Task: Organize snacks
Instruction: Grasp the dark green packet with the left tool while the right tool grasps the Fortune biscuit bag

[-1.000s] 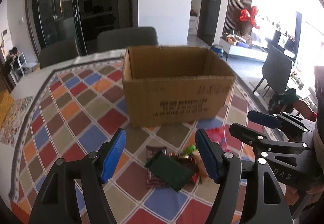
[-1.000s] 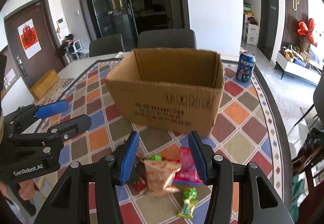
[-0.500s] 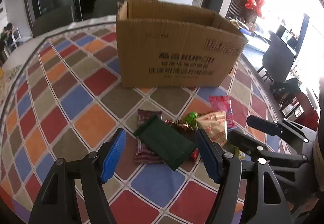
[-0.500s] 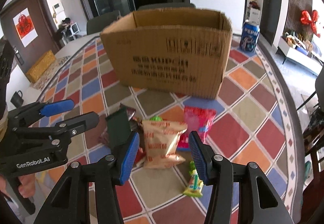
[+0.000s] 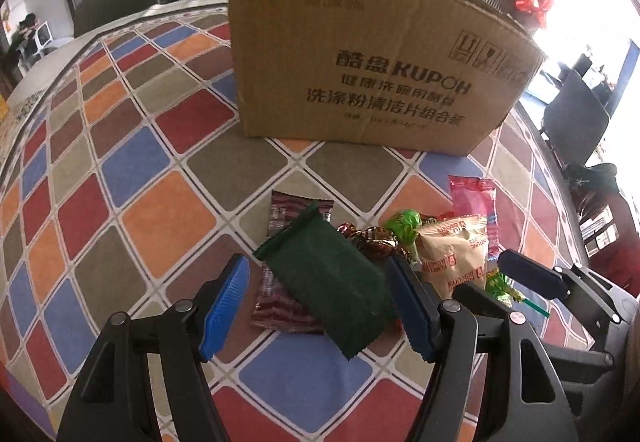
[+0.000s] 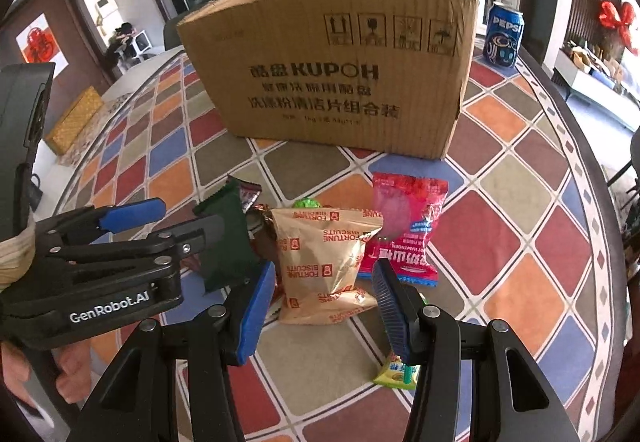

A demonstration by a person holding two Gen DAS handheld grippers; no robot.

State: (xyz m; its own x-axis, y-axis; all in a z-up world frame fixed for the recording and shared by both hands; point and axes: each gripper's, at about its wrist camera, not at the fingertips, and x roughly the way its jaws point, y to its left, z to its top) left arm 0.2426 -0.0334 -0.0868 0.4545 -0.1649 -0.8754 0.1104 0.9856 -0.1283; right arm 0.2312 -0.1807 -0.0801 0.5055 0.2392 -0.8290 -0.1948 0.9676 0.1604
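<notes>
Checked cloth is covering the desk (image 5: 168, 210); we are poising the left gripper (image 5: 320, 306) with fingers spread astride the green packet (image 5: 332, 282), the right gripper (image 6: 320, 306) spread over the biscuit bag (image 6: 324, 254); carton (image 6: 332, 74) waiting at twelve o'clock.

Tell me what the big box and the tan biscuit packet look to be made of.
Box: brown corrugated cardboard, matte; fluted ridges and a ragged top edge show. Tan biscuit packet: probably thin plastic or paper-look film, slightly glossy; it is puffed and creased with crimped ends.
</notes>
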